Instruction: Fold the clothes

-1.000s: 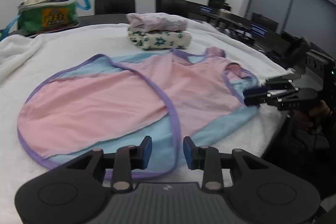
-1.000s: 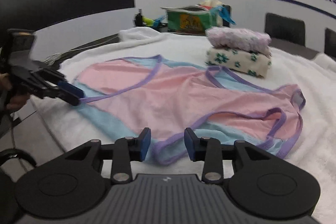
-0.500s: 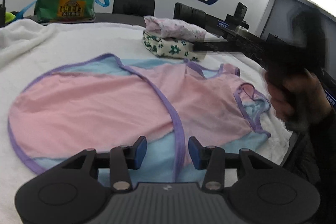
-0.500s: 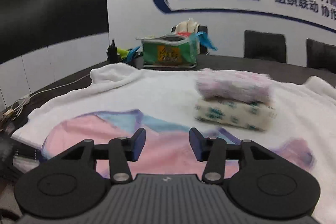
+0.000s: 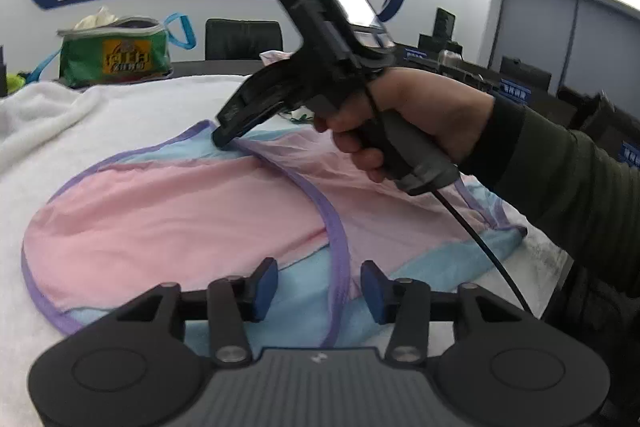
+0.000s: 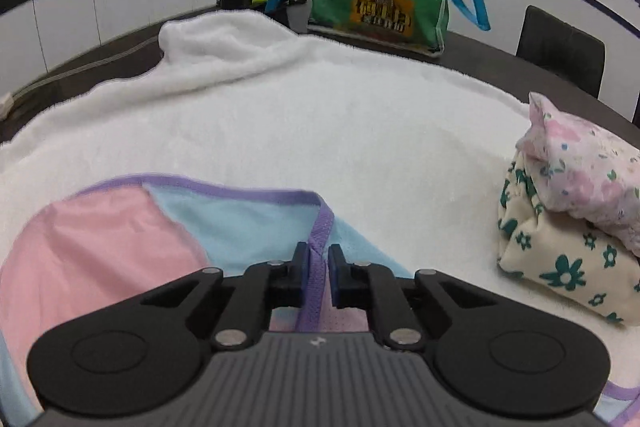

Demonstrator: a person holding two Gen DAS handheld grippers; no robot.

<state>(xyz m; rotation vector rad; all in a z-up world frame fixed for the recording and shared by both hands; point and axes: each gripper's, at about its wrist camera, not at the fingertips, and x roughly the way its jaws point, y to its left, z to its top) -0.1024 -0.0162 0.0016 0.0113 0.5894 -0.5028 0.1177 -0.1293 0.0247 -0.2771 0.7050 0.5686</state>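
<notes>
A pink and light-blue garment with purple trim [image 5: 168,211] lies flat on a white towel [image 5: 120,115]. My left gripper [image 5: 317,287] is open and empty, just above the garment's near edge, astride the purple trim. My right gripper [image 6: 319,267] is shut on the garment's purple trim [image 6: 320,227] at its far edge. In the left wrist view the right gripper [image 5: 224,139] reaches across the garment, its tip down on that far trim. The garment also shows in the right wrist view [image 6: 92,247].
Two folded floral garments are stacked at the right [image 6: 576,219]. A green bag [image 6: 380,7] stands beyond the towel [image 6: 300,115], on the dark table [image 6: 480,55]. Black chairs [image 5: 244,39] line the far side. The right forearm [image 5: 560,179] crosses above the garment.
My right gripper has moved from the garment's right side across to its far edge and shut on the purple trim. My left gripper stays low and open at the near edge.
</notes>
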